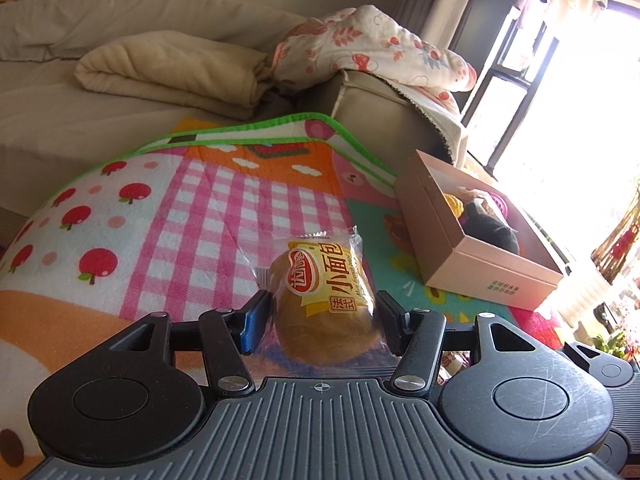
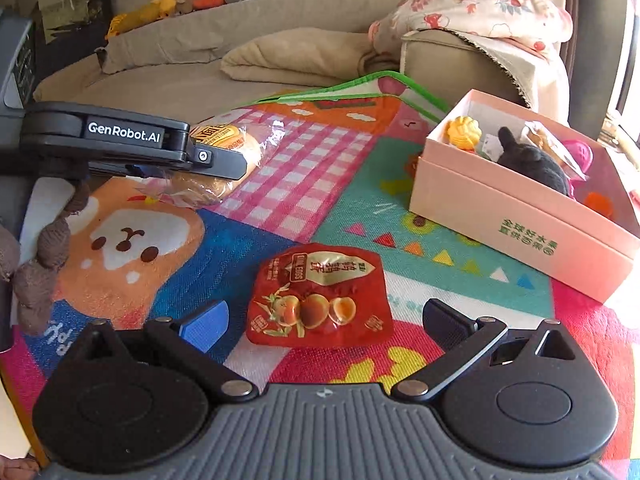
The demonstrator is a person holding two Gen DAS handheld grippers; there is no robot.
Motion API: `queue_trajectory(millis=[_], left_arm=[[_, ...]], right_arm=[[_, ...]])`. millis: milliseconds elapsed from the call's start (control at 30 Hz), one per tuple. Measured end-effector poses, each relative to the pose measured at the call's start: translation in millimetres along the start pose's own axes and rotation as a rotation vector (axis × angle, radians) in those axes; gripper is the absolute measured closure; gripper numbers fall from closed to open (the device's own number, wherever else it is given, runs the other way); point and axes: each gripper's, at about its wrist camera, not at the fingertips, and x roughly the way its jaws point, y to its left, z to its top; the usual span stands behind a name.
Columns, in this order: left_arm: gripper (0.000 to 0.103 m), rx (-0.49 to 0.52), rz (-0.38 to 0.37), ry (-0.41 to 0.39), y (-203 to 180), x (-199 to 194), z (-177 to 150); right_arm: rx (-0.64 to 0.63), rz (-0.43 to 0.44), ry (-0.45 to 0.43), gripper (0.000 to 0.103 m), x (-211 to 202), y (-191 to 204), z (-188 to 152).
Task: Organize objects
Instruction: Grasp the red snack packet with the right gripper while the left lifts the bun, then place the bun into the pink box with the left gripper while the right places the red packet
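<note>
**Q:** Left wrist view: what sits between the tongs?

**A:** The left gripper (image 1: 320,312) is clamped on a wrapped bun (image 1: 324,300), one pad on each flank. Seen from the right wrist, the bun (image 2: 236,148) hangs clear above the mat (image 2: 280,184), at about ten o'clock.

**Q:** How will the bun handle?

**A:** Judged light and soft. The crumb gives under pressure and the clear film looks slippery, so hold across the body of the loaf, not by the crimped end at twelve o'clock. A hard squeeze would likely dent it.

**Q:** And the right tongs?

**A:** The right gripper (image 2: 324,320) stands apart, holding nothing. A red pack (image 2: 320,296) lies flat on the mat between its fingers, untouched as far as one can tell.

**Q:** How should the pack be taken?

**A:** It appears to be a thin sealed tray with a glossy lid: light, fairly stiff at the rim, slick on top. Lying flat, it offers little height to grip. Its left and right edges, at nine and three o'clock, seem the best purchase.

**Q:** Where do things go?

**A:** Probably into the pink box (image 2: 520,216), at two o'clock in both views. It already holds a dark soft toy (image 2: 532,164) and a yellow piece (image 2: 464,132); free space shows nearer the front wall.
</note>
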Motion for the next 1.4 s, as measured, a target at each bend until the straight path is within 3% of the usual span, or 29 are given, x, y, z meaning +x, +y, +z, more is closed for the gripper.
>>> queue_trajectory(millis=[100,200,433,567,667,767,967,1100,1233,1400], left_arm=[[0.041,0.011,-0.001,0.008,-3,-2,-3],[0.041,0.031,-0.008,0.026,-8,-2,-8],[0.041,0.114,-0.072,0.077,-33,-3,-16],[0.041,0.152,-0.144,0.038,-61,-3,3],[0.041,0.209,-0.182,-0.025,-94,7,35],[0.041,0.249,-0.205,-0.081,-127,36,72],[0.04,0.135,-0.298,-0.087,-158,124,121],[0.042,0.053,-0.225,-0.009,-158,177,117],[0.042,0.073,-0.271,-0.047,-151,168,107],[0.042,0.149,-0.309,-0.099,-142,117,87]], right_arm=[[0.016,-0.014,0.018,0.003,13,1,4],[0.013,0.006,0.02,0.026,2,0,5],[0.073,-0.048,-0.064,0.026,-68,-38,-25],[0.158,-0.132,-0.119,0.026,-100,-69,-40],[0.197,-0.173,-0.157,0.026,-111,-85,-42],[0.215,-0.181,-0.182,0.026,-112,-93,-39],[0.236,-0.183,-0.188,0.026,-106,-103,-42],[0.264,-0.208,-0.159,0.026,-99,-113,-49],[0.283,-0.215,-0.139,0.026,-93,-125,-54],[0.32,-0.218,-0.167,0.026,-94,-138,-49]])
